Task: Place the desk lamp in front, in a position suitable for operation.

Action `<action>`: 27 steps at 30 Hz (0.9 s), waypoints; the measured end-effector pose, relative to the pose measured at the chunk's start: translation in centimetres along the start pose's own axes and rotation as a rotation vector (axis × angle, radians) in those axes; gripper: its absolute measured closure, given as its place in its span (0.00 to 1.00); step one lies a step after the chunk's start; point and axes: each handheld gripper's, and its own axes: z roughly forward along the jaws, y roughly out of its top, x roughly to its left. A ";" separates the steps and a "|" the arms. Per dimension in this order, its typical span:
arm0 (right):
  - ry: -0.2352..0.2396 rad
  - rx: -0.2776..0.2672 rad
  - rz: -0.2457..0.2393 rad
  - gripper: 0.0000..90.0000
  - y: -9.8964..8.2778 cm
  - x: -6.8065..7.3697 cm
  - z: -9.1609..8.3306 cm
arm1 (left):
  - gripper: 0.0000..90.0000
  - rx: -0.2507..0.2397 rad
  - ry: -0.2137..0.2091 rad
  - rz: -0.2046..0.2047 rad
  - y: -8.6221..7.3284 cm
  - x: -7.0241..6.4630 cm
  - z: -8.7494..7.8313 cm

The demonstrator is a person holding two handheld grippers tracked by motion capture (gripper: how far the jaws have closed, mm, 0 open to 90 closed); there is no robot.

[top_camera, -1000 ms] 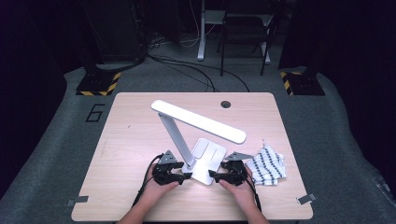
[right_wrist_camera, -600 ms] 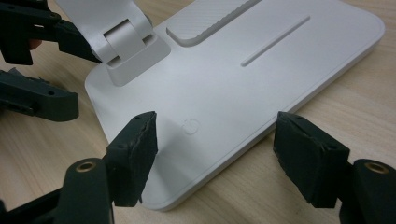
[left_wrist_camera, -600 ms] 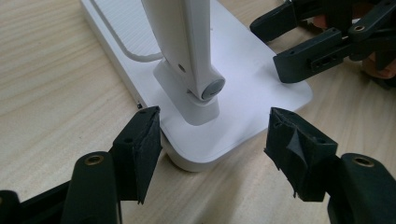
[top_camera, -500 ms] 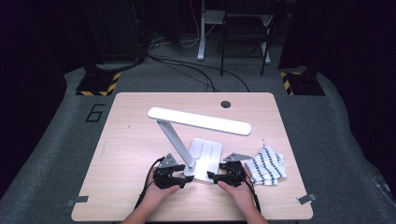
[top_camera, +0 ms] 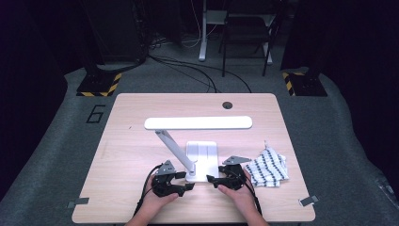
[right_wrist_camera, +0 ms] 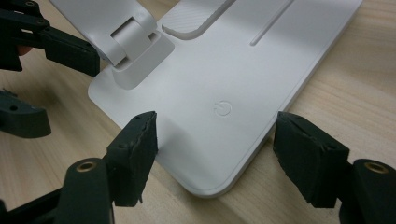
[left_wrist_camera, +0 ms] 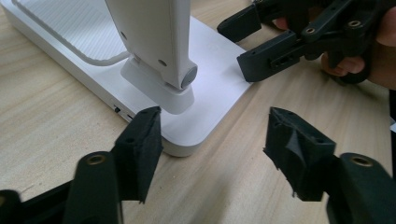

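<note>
Dark studio floor surrounds one pale wooden counter (top_camera: 141,141), which carries one white desk lamp (top_camera: 197,123), one striped cloth (top_camera: 269,168) and two hand-held grippers. Largest is the lamp: its long head bar lies level above the counter, carried by a slanted arm (top_camera: 175,150) that hinges at the near corner of the flat base (top_camera: 202,155). The base rests on the counter just in front of the person, between both hands. Its hinge (left_wrist_camera: 180,81) and the power symbol (right_wrist_camera: 221,108) sit at the near end, which likely explains why both tools gather there. The cloth lies crumpled to the right of the base, apart from it, probably set aside for wiping. Left gripper (left_wrist_camera: 212,140): its fingers (left_wrist_camera: 140,144) have just been closing yet stand well apart, with a corner of the base between them but unpressed. Right gripper (right_wrist_camera: 215,154): fingers (right_wrist_camera: 135,149) spread wide, straddling the other near corner without gripping, seemingly poised to steady the base.
</note>
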 end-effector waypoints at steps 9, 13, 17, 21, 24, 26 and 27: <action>0.011 0.008 0.023 0.34 -0.7 -0.1 -1.0 | 0.43 -0.062 0.018 -0.019 1.1 1.0 -0.9; 0.002 0.001 0.026 0.35 -0.8 -0.2 -1.2 | 0.44 -0.101 0.000 0.010 2.1 1.0 -1.1; 0.003 0.004 0.026 0.36 -1.0 0.0 -1.3 | 0.44 -0.094 0.004 0.037 2.8 1.2 -1.1; 0.002 -0.009 -0.016 0.37 -1.0 0.1 -1.3 | 0.45 -0.110 -0.002 0.035 3.1 1.6 -1.2; -0.002 -0.015 -0.021 0.37 -1.0 0.3 -1.3 | 0.44 -0.118 0.008 0.045 3.5 1.8 -1.1; -0.001 -0.018 -0.010 0.37 -1.0 0.4 -1.3 | 0.44 -0.114 0.005 0.048 3.6 1.8 -1.1; -0.004 -0.019 -0.017 0.37 -1.0 0.3 -1.3 | 0.44 -0.114 0.005 0.051 3.6 1.8 -1.2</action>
